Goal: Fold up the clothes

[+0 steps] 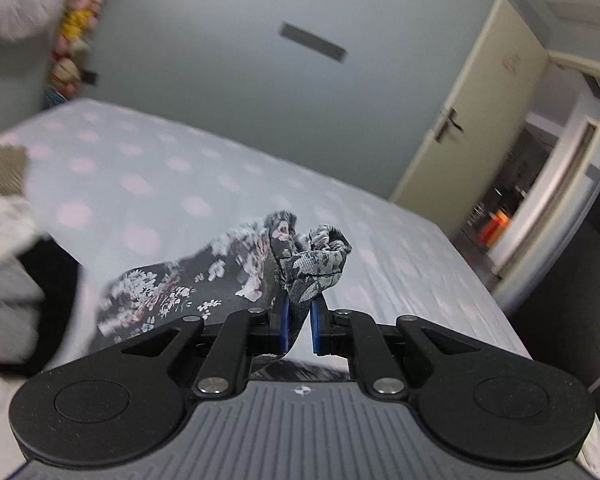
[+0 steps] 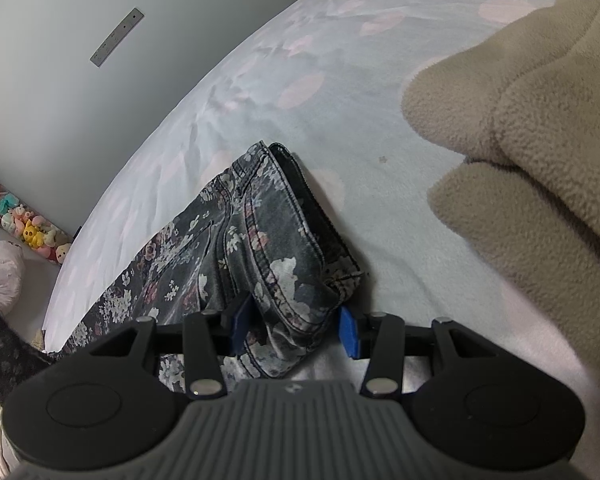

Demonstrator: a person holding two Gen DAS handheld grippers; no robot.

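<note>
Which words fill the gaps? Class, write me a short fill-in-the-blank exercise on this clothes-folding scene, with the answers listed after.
1. The floral jeans lie on a ____ with a pale spotted sheet.
2. The left gripper is shut on a bunched end of the ____.
3. The blue pads of the right gripper sit on either side of the jeans' ____ end.
4. A beige fleece lies ____ the jeans, apart from them.

Answers: bed; jeans; waistband; beside

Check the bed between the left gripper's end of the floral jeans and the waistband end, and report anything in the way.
Nothing visible blocks it. The left gripper pinches the floral jeans; only bare bedsheet lies ahead. The beige fleece sits off to the side of the waistband.
</note>
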